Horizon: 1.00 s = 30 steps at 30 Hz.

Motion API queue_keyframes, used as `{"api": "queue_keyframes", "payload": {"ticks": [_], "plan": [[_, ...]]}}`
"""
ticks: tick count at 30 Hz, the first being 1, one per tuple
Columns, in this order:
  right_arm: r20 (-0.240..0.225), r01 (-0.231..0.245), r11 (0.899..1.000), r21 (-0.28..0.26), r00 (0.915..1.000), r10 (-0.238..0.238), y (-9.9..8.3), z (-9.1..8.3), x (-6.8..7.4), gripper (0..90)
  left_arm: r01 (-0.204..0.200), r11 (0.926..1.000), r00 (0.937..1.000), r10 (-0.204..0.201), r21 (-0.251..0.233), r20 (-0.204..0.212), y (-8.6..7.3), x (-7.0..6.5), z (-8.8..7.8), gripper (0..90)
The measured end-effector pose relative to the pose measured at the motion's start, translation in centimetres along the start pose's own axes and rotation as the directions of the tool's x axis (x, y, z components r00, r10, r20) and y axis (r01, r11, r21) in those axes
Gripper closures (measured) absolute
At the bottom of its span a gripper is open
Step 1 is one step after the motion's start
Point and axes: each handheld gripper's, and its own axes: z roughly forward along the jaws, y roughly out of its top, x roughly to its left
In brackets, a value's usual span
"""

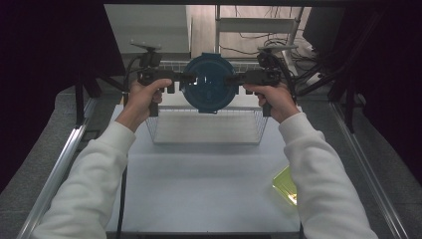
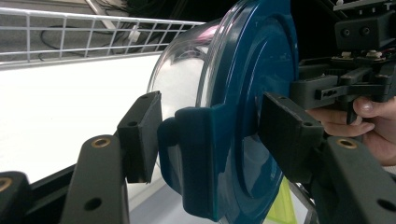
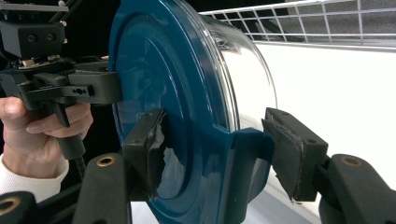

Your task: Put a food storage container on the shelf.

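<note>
A round container with a dark blue lid and a clear bowl hangs on its side in the air above a wire basket. My left gripper clamps its left side clasp and my right gripper clamps the right one. In the left gripper view the blue clasp sits between the pads of the left gripper, one pad on the clasp and one on the lid's face. In the right gripper view the right gripper holds the lid the same way, clear bowl facing the basket.
The white wire basket stands on the pale table under the container. A yellow-green flat item lies near the table's right front edge. Metal rails run along both sides, and cables and a stand lie beyond the basket.
</note>
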Motion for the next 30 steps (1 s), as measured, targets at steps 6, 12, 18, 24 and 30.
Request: {"api": "queue_keyframes", "payload": {"ticks": [6,12,18,24,30], "plan": [[-0.008,-0.025,1.0,0.0,0.9997,0.025,0.8,0.7,-1.2,39.7,0.005,1.0,1.0,-0.005,0.006,-0.003,0.7,0.9,0.8,40.9],[0.0,-0.037,0.999,0.009,0.9993,0.037,1.3,1.4,-2.1,39.7,0.015,0.9998,0.9999,-0.015,0.011,0.008,1.0,2.0,1.4,41.2],[0.005,-0.058,0.998,0.016,0.9983,0.058,1.6,2.2,-2.9,39.6,0.042,0.9987,0.999,-0.043,0.028,0.016,1.0,3.4,2.1,41.2],[-0.004,-0.095,0.995,-0.003,0.9955,0.095,1.7,2.6,-3.5,39.8,0.068,0.9977,0.9975,-0.068,0.007,0.02,1.1,4.1,2.4,41.2],[-0.004,-0.136,0.991,-0.016,0.9907,0.136,1.8,3.1,-4.1,39.0,0.125,0.9922,0.9919,-0.125,0.003,0.024,1.1,4.9,3.0,40.1]]}}
